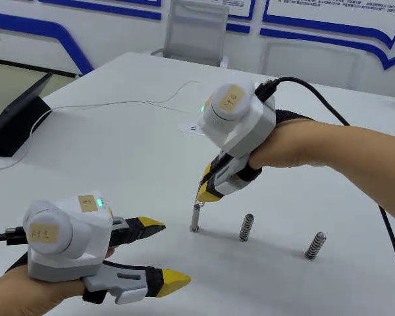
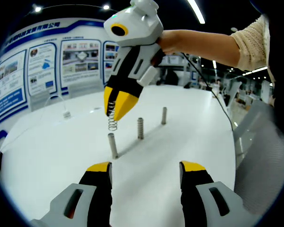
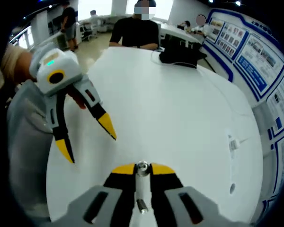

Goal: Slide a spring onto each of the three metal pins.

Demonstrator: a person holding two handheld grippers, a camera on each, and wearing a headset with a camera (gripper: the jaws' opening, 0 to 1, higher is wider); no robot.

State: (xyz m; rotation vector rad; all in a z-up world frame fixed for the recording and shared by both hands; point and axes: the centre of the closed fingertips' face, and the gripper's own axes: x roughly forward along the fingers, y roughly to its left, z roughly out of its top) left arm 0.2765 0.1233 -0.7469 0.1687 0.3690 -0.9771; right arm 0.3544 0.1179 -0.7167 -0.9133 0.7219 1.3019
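Note:
A bare metal pin point(image 1: 195, 217) stands upright on the white table point(image 1: 118, 151). Right of it, two more pins wear springs point(image 1: 247, 227) point(image 1: 315, 245). My right gripper point(image 1: 203, 192) hangs just above the bare pin, shut on a spring point(image 2: 112, 116) that dangles over the pin's top point(image 2: 113, 145). In the right gripper view the spring point(image 3: 142, 166) sits end-on between the closed yellow tips point(image 3: 142, 169). My left gripper point(image 1: 163, 253) rests low at the front left, open and holding nothing, pointing toward the pins point(image 2: 146, 166). It also appears open in the right gripper view point(image 3: 89, 144).
A black tablet on a stand point(image 1: 16, 115) sits at the table's left edge, with a thin cable point(image 1: 118, 103) running across the table to a small white tag point(image 1: 191, 128). A grey chair point(image 1: 197, 29) stands behind the table. A person sits at the far side point(image 3: 137, 28).

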